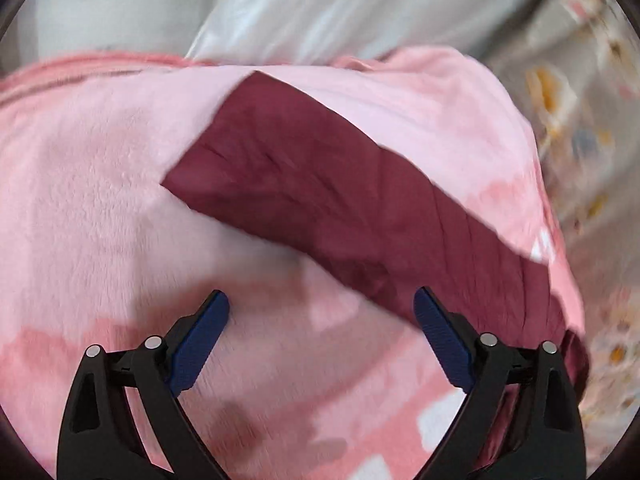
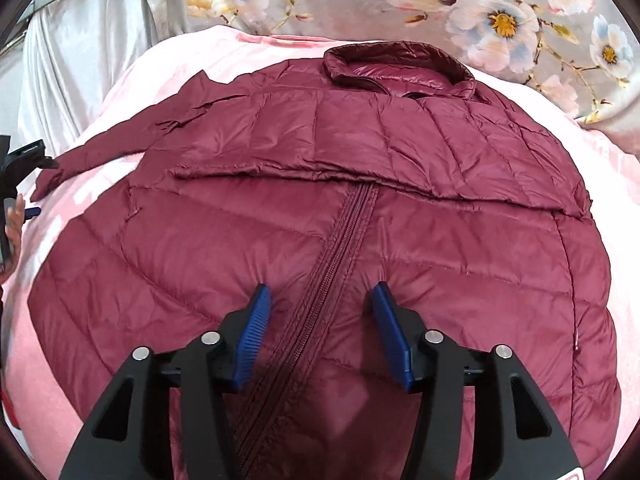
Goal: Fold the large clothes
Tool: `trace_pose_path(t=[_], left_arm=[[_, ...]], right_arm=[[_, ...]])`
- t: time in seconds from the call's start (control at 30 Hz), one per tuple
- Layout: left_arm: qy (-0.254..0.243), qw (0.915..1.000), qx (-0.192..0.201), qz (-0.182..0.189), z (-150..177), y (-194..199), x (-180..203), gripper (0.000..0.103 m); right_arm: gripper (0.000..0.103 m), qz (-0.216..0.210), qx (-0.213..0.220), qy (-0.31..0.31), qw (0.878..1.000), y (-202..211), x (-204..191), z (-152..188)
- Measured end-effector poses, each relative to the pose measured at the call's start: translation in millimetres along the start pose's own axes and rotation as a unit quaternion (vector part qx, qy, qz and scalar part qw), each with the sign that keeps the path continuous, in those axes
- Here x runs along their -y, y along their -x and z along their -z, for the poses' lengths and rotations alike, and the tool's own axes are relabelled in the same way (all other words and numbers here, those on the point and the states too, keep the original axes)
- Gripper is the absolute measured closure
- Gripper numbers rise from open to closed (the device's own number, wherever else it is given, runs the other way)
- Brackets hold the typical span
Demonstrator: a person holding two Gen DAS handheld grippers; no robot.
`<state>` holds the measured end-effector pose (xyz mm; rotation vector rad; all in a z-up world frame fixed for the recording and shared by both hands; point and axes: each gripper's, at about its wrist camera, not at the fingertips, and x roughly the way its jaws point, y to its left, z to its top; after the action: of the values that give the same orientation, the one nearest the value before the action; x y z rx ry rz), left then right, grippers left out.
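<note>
**Maroon jacket spread flat, both grippers empty above it**

In the right wrist view, a maroon quilted puffer jacket [image 2: 320, 208] fills the middle of the frame, lying front-up on a pink fleece blanket [image 2: 120, 80]. Its collar [image 2: 396, 66] sits at the upper centre, and the closed zipper [image 2: 340, 256] runs diagonally down toward the lower centre. One sleeve is folded across the chest, its edge forming a horizontal line through the middle; the other sleeve [image 2: 120, 140] stretches out toward the left edge. The right gripper [image 2: 322, 296] hangs over the zipper at the bottom of the frame, blue pads apart, holding nothing.

In the left wrist view, which is blurred, that outstretched sleeve [image 1: 340, 200] crosses the frame diagonally over the blanket. The left gripper [image 1: 322, 304] is at the lower centre, fingers spread wide, nothing between them. Floral bedding [image 2: 500, 12] lies along the top of the right wrist view.
</note>
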<state>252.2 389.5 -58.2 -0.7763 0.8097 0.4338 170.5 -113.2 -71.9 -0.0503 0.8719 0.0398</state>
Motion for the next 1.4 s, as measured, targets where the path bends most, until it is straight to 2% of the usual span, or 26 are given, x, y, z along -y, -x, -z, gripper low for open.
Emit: trace_pose_path(t=[0.1,0.17,0.2,0.23,0.33,0.4,0.47,0.53,0.57,0.67,0.77,0.8,0.83,0.9,0.93,0.97,1.07,1.1,1.2,1.3,1.4], left_arm=[[0.003,0.9999,0.016,-0.005,-9.5,-3.7,0.0,0.032],[0.004,1.0000,0.008,-0.001,-16.3,-13.6,6.3,0.064],[0.003,1.0000,0.004,-0.001,-20.0,-17.5,11.3,0.076],[-0.003,1.0000,0.003,-0.001,-22.1,-18.5,17.1,0.094],[-0.052,0.9980,0.035,0.004,-22.1,-0.2,53.7,0.099],[-0.108,0.9917,0.069,0.012,-11.3,22.4,96.1,0.100],[-0.157,0.9829,0.087,0.040,4.9,45.6,138.5,0.100],[-0.214,0.9688,0.097,0.080,31.5,71.3,189.0,0.100],[-0.248,0.9583,0.095,0.105,52.4,84.4,219.3,0.100],[-0.313,0.9335,0.067,0.162,104.3,102.9,278.1,0.100],[-0.378,0.8992,0.008,0.220,183.9,108.3,340.5,0.099],[-0.391,0.8922,-0.007,0.225,203.9,104.7,352.7,0.098],[-0.405,0.8838,-0.029,0.231,229.3,99.2,363.5,0.095],[-0.430,0.8643,-0.085,0.246,277.4,83.5,380.0,0.070],[-0.433,0.8598,-0.104,0.250,295.6,76.9,381.3,0.049],[-0.431,0.8590,-0.112,0.253,307.1,71.9,378.4,0.043],[-0.427,0.8606,-0.111,0.254,319.0,71.7,357.6,0.040],[-0.415,0.8660,-0.109,0.256,311.5,72.8,348.3,0.037],[-0.367,0.8918,-0.082,0.252,272.4,72.4,320.8,0.027],[-0.329,0.9156,-0.062,0.223,233.5,66.0,298.0,0.026],[-0.279,0.9388,-0.068,0.190,191.0,43.3,273.7,0.027]], right_arm=[[0.045,0.001,0.000,-0.008,1.000,-0.8,2.7,2.0],[0.044,-0.001,0.001,-0.015,1.000,-0.2,4.4,2.7],[0.044,-0.001,0.001,-0.017,1.000,0.5,4.5,2.9],[0.044,-0.002,0.002,-0.020,1.000,1.4,5.3,3.1],[0.044,-0.003,0.006,-0.030,1.000,6.5,6.9,4.5],[0.044,-0.003,0.010,-0.036,0.999,11.2,8.8,5.0],[0.044,-0.003,0.015,-0.046,0.999,16.9,13.4,4.8],[0.044,0.002,0.023,-0.059,0.998,24.2,20.4,3.7],[0.044,0.005,0.026,-0.064,0.998,27.5,23.8,3.2],[0.044,0.025,0.038,-0.075,0.996,38.6,38.8,2.0],[0.044,0.047,0.041,-0.083,0.995,44.3,53.9,2.9],[0.044,0.055,0.042,-0.088,0.994,46.2,61.2,4.2],[0.044,0.062,0.042,-0.094,0.993,47.8,68.6,5.8],[0.044,0.072,0.039,-0.105,0.991,50.1,80.8,9.3],[0.044,0.075,0.038,-0.110,0.990,51.1,87.0,11.5],[0.044,0.080,0.036,-0.116,0.989,52.6,95.0,13.1],[0.044,0.083,0.038,-0.120,0.989,57.5,108.1,12.4],[0.043,0.081,0.042,-0.120,0.989,58.8,112.9,9.3],[0.042,0.057,0.049,-0.120,0.990,56.2,120.9,-6.0],[0.039,0.026,0.056,-0.120,0.991,45.8,124.4,-32.4],[0.038,0.000,0.055,-0.137,0.989,27.2,132.6,-57.3]])
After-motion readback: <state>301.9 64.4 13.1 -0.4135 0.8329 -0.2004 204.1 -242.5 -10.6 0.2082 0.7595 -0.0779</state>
